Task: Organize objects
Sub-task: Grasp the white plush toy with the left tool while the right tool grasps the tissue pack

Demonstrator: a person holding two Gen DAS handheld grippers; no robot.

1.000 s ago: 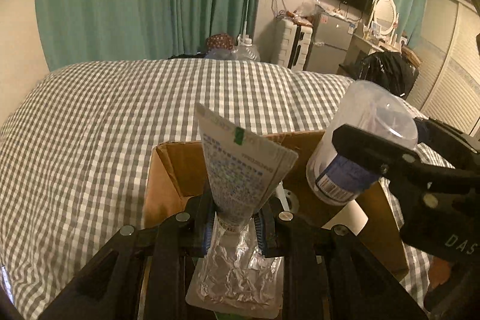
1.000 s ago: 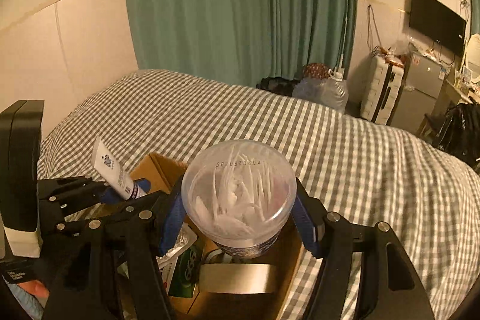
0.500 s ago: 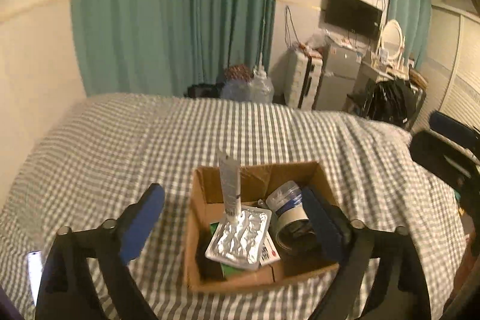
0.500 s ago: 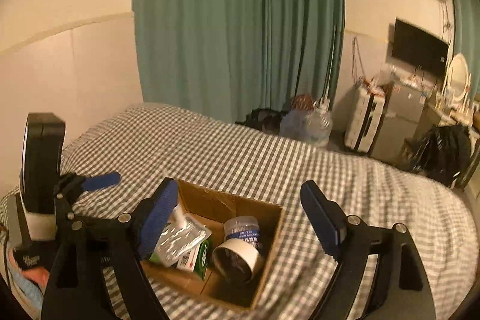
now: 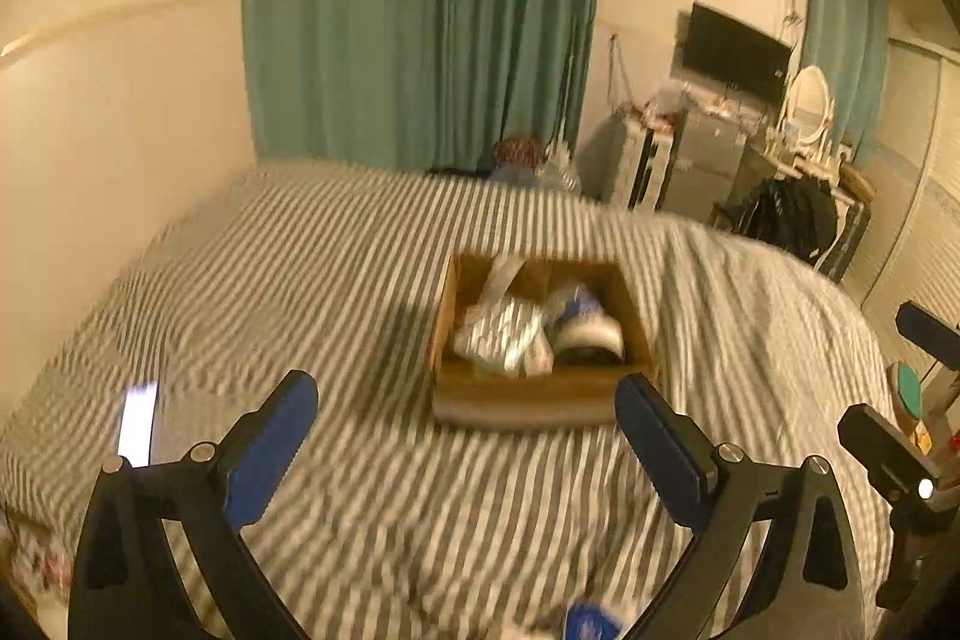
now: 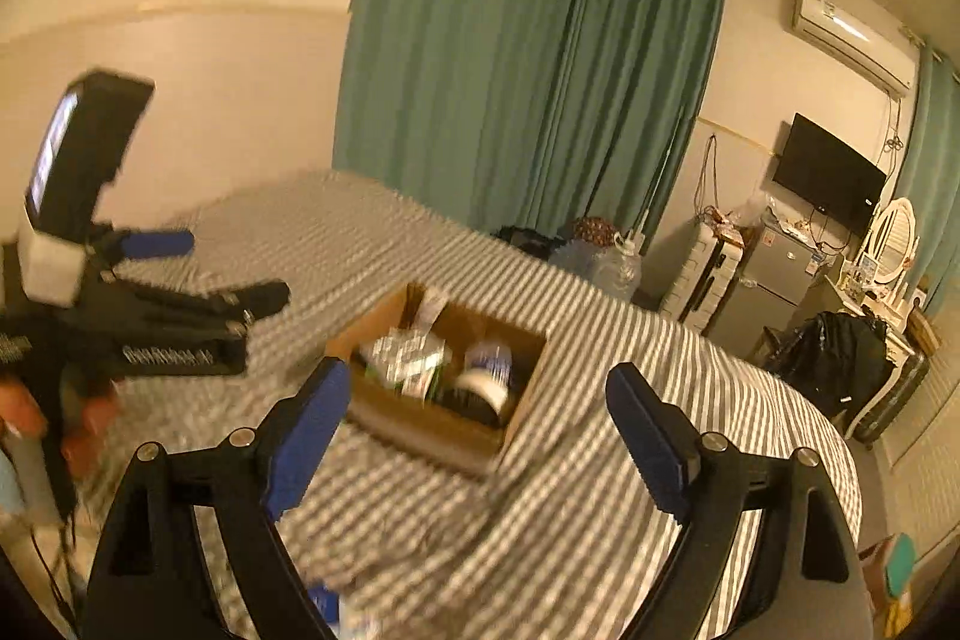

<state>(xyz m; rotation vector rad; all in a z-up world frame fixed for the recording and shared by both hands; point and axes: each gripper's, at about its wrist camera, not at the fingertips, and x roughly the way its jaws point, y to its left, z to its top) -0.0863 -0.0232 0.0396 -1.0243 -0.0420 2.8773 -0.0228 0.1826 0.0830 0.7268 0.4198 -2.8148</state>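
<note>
Presently we note the cardboard box (image 5: 543, 394) on the checked bed (image 5: 336, 280), holding a foil pack (image 5: 504, 337), tube and tape roll (image 5: 591, 334), blurred. Left gripper (image 5: 465, 436) and right gripper (image 6: 474, 421) both gape wide, empty, clear of the box.

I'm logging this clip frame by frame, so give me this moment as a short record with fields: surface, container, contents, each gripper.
surface: bed with checked cover
container: cardboard box on the bed, open top
contents: foil blister pack, tape roll, white tube leaning at the back; blurred
left gripper: open, empty, short of the box
right gripper: open, empty, short of the box
</note>
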